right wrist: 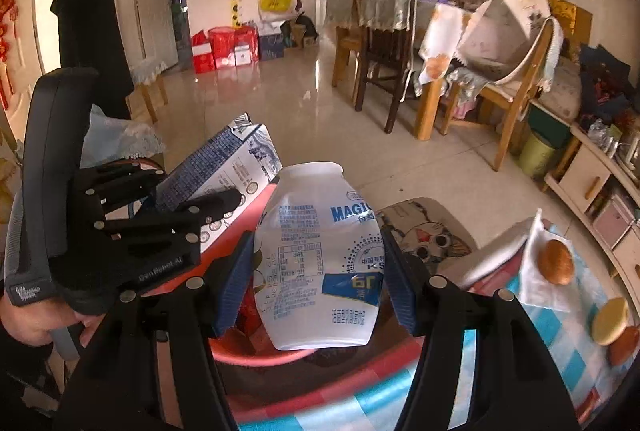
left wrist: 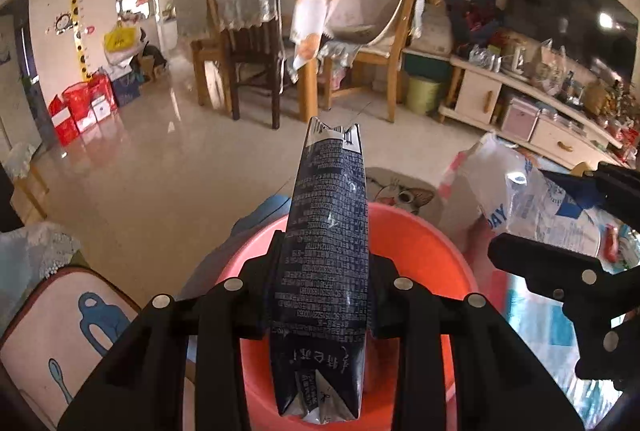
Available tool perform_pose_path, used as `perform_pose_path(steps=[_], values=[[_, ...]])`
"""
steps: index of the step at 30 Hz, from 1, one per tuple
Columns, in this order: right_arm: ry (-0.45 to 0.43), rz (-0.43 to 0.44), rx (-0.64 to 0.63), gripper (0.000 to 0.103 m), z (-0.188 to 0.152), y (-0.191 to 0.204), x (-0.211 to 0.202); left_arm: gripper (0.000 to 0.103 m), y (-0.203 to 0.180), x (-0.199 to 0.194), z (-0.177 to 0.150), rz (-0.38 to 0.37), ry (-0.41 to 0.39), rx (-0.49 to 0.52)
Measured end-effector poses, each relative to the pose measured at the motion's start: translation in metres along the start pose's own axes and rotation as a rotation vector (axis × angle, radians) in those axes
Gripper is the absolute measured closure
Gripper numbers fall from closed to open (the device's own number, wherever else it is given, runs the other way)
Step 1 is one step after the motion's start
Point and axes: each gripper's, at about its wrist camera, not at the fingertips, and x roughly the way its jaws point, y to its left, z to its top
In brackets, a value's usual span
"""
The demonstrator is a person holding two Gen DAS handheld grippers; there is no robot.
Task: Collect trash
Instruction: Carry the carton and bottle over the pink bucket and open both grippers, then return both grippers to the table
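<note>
My left gripper point(left wrist: 320, 271) is shut on a dark blue milk carton point(left wrist: 326, 251), which hangs lengthwise over a red plastic basin point(left wrist: 420, 243). In the right wrist view the same carton point(right wrist: 224, 171) and the left gripper point(right wrist: 192, 207) show at the left, above the basin point(right wrist: 248, 351). My right gripper point(right wrist: 318, 271) is shut on a white plastic bottle point(right wrist: 320, 263) with blue print, pinched between its blue pads point(right wrist: 236, 279). That bottle point(left wrist: 516, 199) and the right gripper point(left wrist: 560, 215) appear at the right of the left wrist view, beside the basin.
A checked tablecloth point(right wrist: 540, 371) carries buns on a white napkin point(right wrist: 556, 263). A cat-face mat point(right wrist: 432, 235) lies on the tiled floor beyond the basin. Wooden chairs point(left wrist: 248, 43), a dining table and a TV cabinet point(left wrist: 520, 103) stand farther off. A person in black point(right wrist: 88, 15) stands far left.
</note>
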Motion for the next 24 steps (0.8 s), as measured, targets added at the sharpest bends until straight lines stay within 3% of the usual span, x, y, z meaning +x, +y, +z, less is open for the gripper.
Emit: perform_pose_path(steps=[7,10,12,14,17,24], values=[[0.043,0.021,0.009,0.041,0.004,0.006,0.042,0.067,0.010,0.035,-0.012,-0.007,0.080,-0.024],[0.062,0.037,0.025,0.041,0.003,0.003,0.052,0.054,0.012,0.043,-0.016,-0.010,0.092,-0.023],[0.073,0.032,0.021,0.041,0.002,0.002,0.058,0.037,0.013,0.045,-0.018,0.015,0.085,-0.011],[0.079,0.030,0.024,0.037,-0.001,-0.001,0.058,0.030,0.016,0.044,-0.018,0.030,0.075,-0.012],[0.062,0.030,0.047,0.021,-0.004,-0.009,0.050,0.029,0.023,0.038,-0.018,0.045,0.067,-0.020],[0.028,0.006,0.081,0.020,-0.015,-0.032,0.019,0.028,0.028,0.008,-0.008,0.070,0.028,-0.040]])
